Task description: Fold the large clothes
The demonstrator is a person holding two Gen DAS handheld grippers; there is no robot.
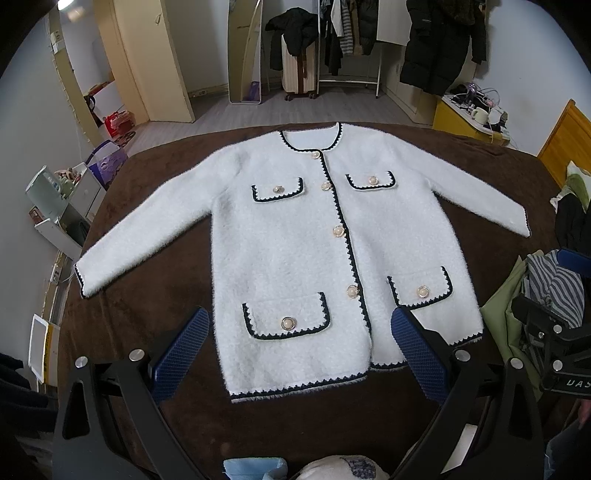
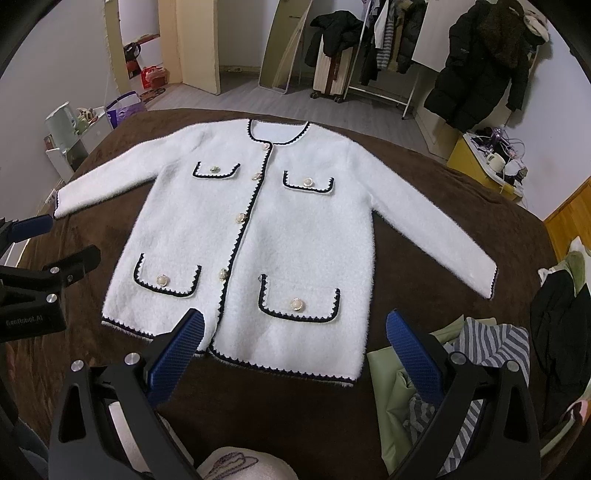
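Walls are pale grey-white. The floor is grey plank laminate. A brown blanket covers the near surface. At far centre a tall mirror leans against the wall; just right of it stands a cream suitcase with a black jacket draped over it. A white garment rack with hung clothes stands right of the suitcase. A long black coat hangs further right. A yellow cabinet at far right carries a mug and cables. A cream door stands at far left. A kettle sits on a white shelf at left. A ceiling light glows at upper left.
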